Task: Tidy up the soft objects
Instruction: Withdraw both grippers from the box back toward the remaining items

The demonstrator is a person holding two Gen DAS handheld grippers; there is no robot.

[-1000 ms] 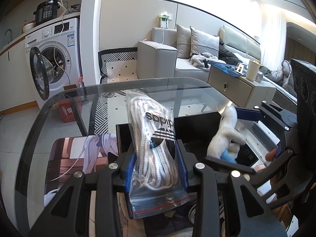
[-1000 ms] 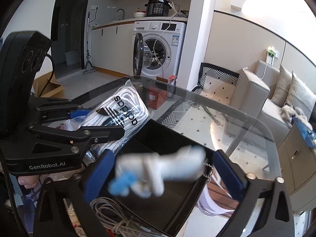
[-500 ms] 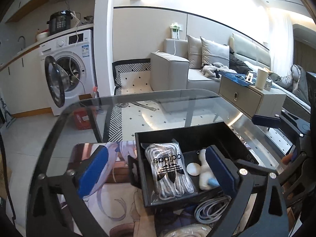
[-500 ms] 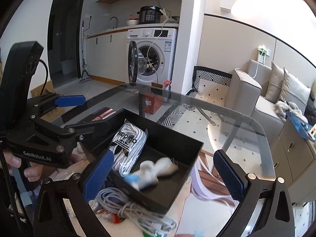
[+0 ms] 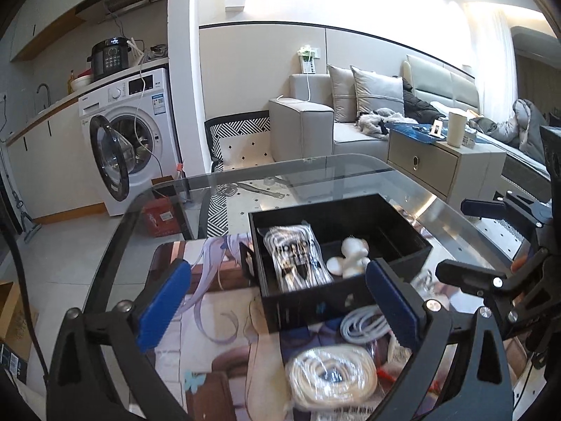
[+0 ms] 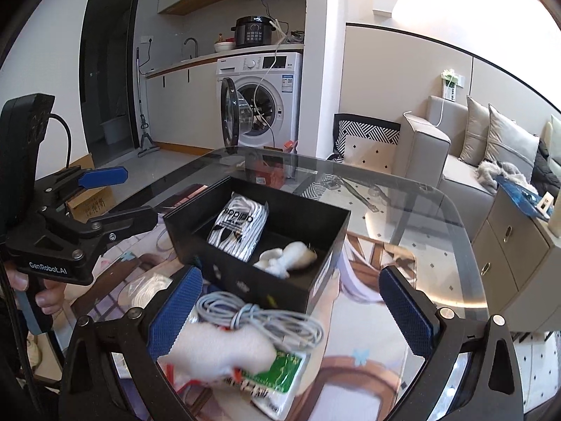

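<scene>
The bag of white laces point(image 6: 240, 226) has the word "adidas" and a black three-stripe logo on it. It lies in the black box point(image 6: 326, 277), on the left side. A small white soft toy point(image 6: 287, 258) lies next to it in the same box. The box sits on a picture mat point(image 5: 217, 319) on the glass table point(image 6: 413, 210).

The side of the left gripper point(image 5: 277, 307) reads "GenRobot.AI". Its blue pads are spread wide with nothing held. The right gripper point(image 6: 292, 310) is spread wide too, gripping nothing.

In front of the box lie a grey cable point(image 6: 259, 319), a coil of white rope point(image 5: 331, 373) in clear wrap and a green packet point(image 6: 277, 379) with writing too blurry to read.
</scene>
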